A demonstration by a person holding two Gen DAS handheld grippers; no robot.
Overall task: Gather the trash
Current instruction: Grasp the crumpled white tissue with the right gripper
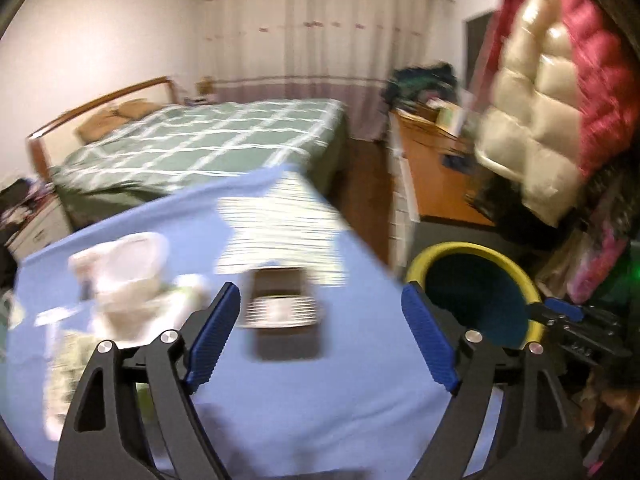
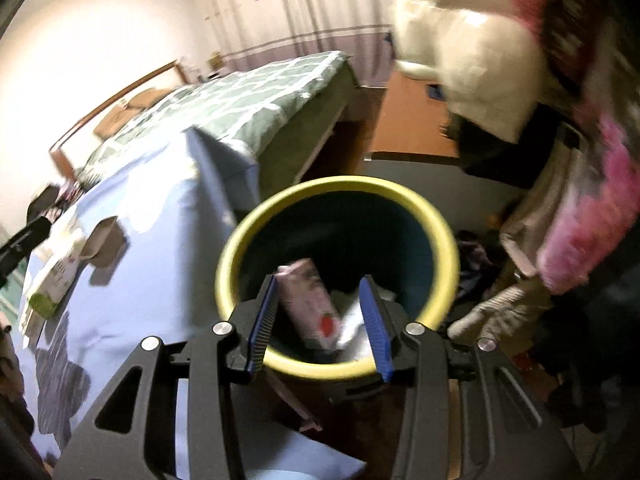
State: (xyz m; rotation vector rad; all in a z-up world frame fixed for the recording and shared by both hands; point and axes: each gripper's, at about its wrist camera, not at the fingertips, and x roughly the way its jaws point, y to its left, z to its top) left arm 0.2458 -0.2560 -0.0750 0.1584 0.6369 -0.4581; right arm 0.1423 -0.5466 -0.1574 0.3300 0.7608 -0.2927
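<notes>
A dark bin with a yellow rim [image 2: 338, 188] stands beside the blue-clothed table [image 2: 132, 280]. A pink carton [image 2: 310, 306] and white paper [image 2: 354, 326] lie inside it. My right gripper [image 2: 318, 320] is open above the bin's near rim, with the carton seen between its fingers. My left gripper [image 1: 320, 332] is open and empty over the table [image 1: 320, 400]. A small brown and white box [image 1: 282, 302] lies just ahead of it. A crumpled white wrapper [image 1: 124, 272] and green-white packaging [image 1: 68, 364] lie to the left. The bin also shows in the left wrist view [image 1: 472, 248].
A bed with a green checked cover [image 1: 208, 140] stands behind the table. A wooden desk [image 1: 436, 176] is at the right. A white and red padded jacket [image 1: 552, 92] hangs over cluttered bags [image 2: 580, 232] beside the bin. A green-white carton [image 2: 56, 280] lies on the table's left.
</notes>
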